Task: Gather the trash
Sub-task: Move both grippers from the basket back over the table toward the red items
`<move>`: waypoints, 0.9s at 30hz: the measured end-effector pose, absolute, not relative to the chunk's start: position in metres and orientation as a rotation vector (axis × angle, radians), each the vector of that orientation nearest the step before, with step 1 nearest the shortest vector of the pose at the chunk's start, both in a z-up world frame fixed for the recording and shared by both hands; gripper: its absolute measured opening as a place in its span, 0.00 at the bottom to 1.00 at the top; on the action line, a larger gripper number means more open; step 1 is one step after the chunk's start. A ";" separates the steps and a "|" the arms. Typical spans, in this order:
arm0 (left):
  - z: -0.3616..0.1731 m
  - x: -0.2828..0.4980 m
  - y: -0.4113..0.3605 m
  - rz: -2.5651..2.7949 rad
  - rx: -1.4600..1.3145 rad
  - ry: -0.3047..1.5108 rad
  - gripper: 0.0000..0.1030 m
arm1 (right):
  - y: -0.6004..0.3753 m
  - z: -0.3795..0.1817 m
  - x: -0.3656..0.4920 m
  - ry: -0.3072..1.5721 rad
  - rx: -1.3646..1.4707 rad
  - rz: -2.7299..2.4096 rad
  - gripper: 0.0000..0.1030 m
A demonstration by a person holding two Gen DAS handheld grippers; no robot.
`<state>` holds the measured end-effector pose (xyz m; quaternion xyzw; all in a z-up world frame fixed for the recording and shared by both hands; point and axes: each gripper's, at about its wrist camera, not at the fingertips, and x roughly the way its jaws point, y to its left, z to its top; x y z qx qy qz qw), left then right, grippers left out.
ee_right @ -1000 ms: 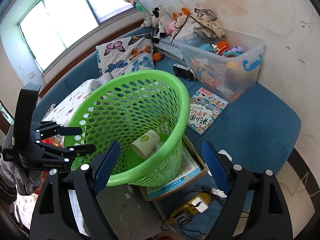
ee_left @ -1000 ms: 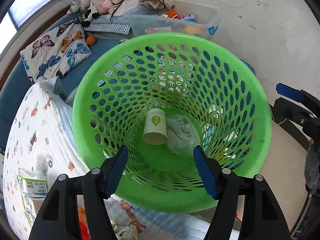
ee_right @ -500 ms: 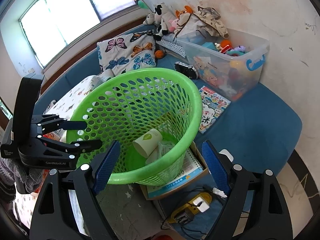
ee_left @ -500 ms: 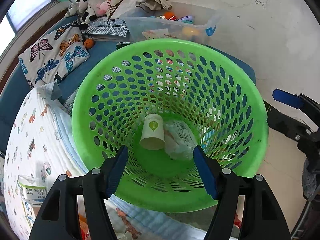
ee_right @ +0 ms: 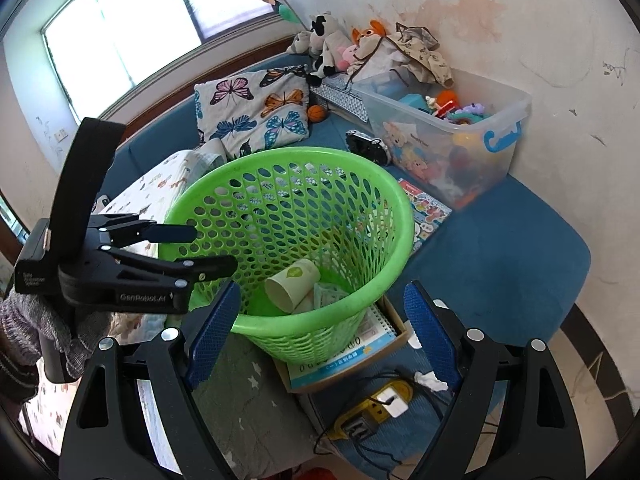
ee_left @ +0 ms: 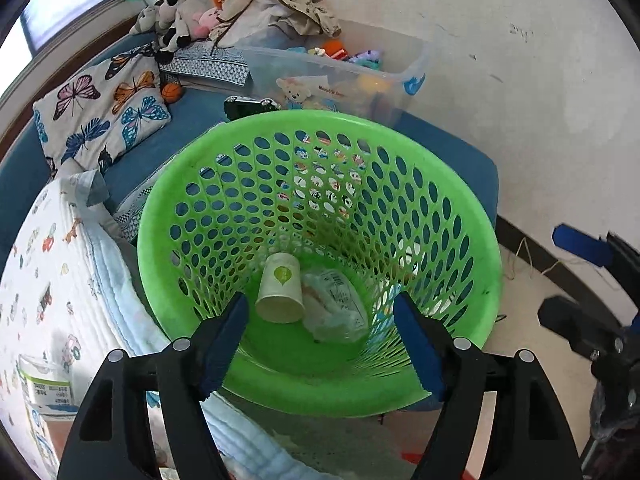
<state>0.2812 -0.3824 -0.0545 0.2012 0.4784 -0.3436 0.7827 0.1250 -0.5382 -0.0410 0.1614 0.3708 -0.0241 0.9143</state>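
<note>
A green perforated basket (ee_left: 491,280) (ee_right: 403,236) stands on the floor beside the blue couch. In its bottom lie a white paper cup (ee_left: 280,292) (ee_right: 292,284) with a green leaf mark, on its side, and a crumpled clear wrapper (ee_left: 338,308) (ee_right: 329,295). My left gripper (ee_left: 320,310) (ee_right: 213,250) hangs over the basket's near rim with its jaws opening and nothing between them. My right gripper (ee_right: 322,296) (ee_left: 562,278) stands open and empty just in front of the basket, apart from it.
A clear toy box (ee_right: 452,140), a butterfly pillow (ee_right: 256,116) and soft toys sit on the couch behind. A workbook (ee_right: 348,354) lies under the basket, with a yellow power strip (ee_right: 372,408) and a tissue (ee_right: 430,380) beside it. A patterned quilt (ee_left: 52,280) is at the left.
My left gripper has drawn back and slightly up from the basket, which now looks smaller, and its jaws have widened a little. The right gripper has stayed put.
</note>
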 end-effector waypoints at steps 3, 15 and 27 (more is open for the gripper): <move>-0.045 0.282 -0.370 -0.752 0.359 1.037 0.70 | -0.534 -0.037 0.123 0.759 0.326 -0.044 0.81; 0.034 0.241 -0.269 -0.687 0.248 0.825 0.70 | -0.471 -0.014 0.115 0.725 0.250 0.081 0.81; 0.041 0.181 -0.127 -0.498 0.157 0.743 0.70 | -0.387 -0.009 0.116 0.738 0.182 0.211 0.82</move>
